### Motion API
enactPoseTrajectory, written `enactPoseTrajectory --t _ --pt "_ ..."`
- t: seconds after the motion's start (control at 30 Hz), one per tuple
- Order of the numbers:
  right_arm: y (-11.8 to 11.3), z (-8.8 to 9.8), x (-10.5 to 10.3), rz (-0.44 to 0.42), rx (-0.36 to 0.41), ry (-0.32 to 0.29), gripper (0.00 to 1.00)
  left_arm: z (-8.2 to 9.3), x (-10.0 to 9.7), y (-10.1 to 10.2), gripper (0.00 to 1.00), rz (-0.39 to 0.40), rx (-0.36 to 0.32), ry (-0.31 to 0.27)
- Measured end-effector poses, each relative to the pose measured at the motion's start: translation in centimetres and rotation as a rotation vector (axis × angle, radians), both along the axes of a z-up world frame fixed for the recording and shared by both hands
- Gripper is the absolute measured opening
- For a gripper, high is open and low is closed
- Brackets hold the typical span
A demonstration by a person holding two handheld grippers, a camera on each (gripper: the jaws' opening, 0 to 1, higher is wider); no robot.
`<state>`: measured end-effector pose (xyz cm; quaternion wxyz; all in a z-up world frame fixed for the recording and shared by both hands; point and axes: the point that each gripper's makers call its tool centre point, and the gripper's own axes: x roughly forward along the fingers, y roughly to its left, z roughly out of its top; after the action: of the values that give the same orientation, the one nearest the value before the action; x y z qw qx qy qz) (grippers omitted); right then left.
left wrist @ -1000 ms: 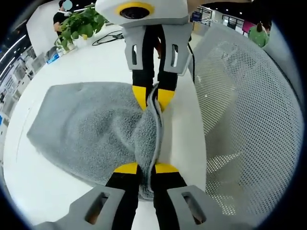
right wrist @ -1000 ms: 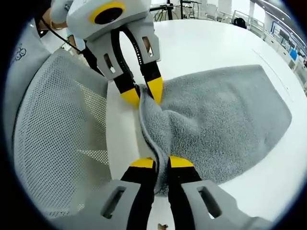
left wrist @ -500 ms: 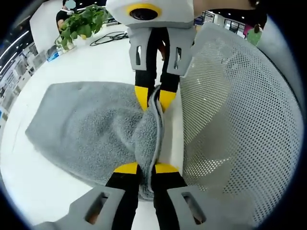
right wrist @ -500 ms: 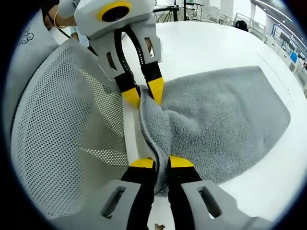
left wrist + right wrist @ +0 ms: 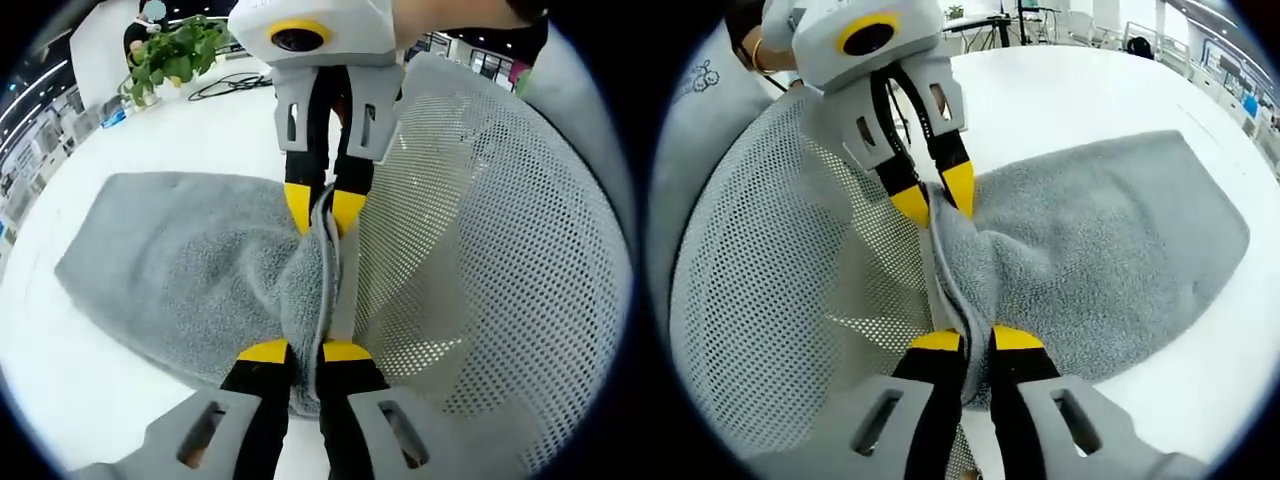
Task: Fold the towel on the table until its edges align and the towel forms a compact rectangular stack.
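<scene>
The grey towel (image 5: 180, 260) lay on the white counter (image 5: 60, 400), its edge lifted at the counter's edge beside a mesh chair (image 5: 500, 250). The left gripper (image 5: 305, 352) and right gripper (image 5: 965, 340) each had jaws pinched on that edge.

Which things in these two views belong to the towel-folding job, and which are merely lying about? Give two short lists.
Part of the job:
grey towel, its near edge pinched
left gripper, shut on that edge
right gripper, shut on the same edge
white table

Lying about:
white mesh chair back
potted plant
black cable
</scene>
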<state>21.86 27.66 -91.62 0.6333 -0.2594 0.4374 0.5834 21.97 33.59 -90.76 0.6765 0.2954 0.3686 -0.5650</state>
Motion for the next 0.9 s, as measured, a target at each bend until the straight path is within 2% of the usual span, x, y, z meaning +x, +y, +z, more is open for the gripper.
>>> enactPoseTrajectory --t 0.17,0.5,0.67,0.9 --pt "-0.1 0.8 -0.4 0.001 0.004 0.009 0.06 0.6 -0.3 0.0 0.09 0.001 -0.01 0.001" --pt "-0.2 4.0 0.1 -0.039 0.015 0.039 0.06 3.6 0.7 -0.1 0.09 0.004 -0.041 -0.02" --pt "-0.2 5.2 0.6 -0.04 0.017 0.044 0.06 4.7 1.1 -0.1 0.09 0.019 -0.054 -0.015" --pt "-0.1 7.1 1.4 -0.054 0.04 0.043 0.06 7.2 2.0 0.0 0.09 0.022 -0.063 -0.037"
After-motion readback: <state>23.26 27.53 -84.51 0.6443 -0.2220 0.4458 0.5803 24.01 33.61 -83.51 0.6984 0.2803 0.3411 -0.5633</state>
